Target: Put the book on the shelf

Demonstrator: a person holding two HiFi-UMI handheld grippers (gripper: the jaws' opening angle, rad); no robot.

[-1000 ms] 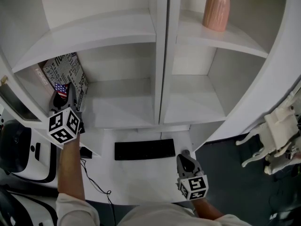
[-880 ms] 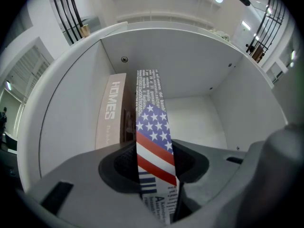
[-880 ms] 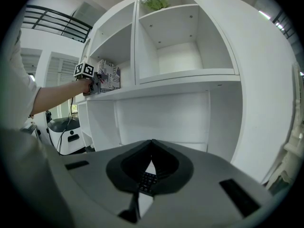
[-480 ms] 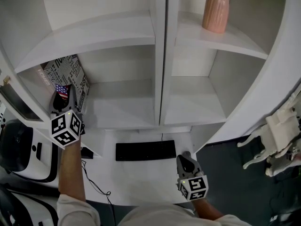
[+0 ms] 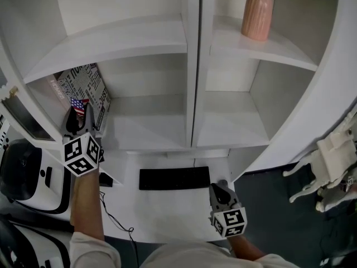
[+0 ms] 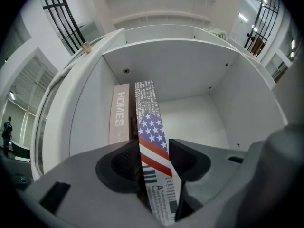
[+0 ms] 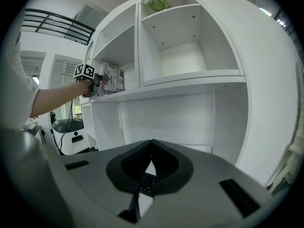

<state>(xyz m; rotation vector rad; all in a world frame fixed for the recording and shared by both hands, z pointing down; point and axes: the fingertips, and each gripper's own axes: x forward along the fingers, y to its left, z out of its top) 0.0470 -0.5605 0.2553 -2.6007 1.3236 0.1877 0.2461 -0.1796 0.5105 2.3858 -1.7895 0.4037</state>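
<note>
The book (image 5: 85,87), black-and-white print with a flag on its spine (image 6: 151,141), stands in the lower-left shelf compartment (image 5: 145,128). It leans left against a book marked HOMES (image 6: 119,113). My left gripper (image 5: 78,115) is at the book's near edge. Its jaws are opening, the spine is still between them (image 6: 154,148), and a thin gap shows at the right pad. My right gripper (image 5: 221,188) hangs low over the desk, away from the shelf. It is shut and empty (image 7: 152,144).
A black keyboard (image 5: 173,177) lies on the white desk below the shelf. A pink ribbed vase (image 5: 259,10) stands in the upper-right compartment. A white and black machine (image 5: 22,175) sits at the left, and pale furniture (image 5: 334,161) stands on the dark floor at the right.
The left gripper has eased back slightly toward me along the book. The book stays standing in the compartment. The right gripper has not moved.
</note>
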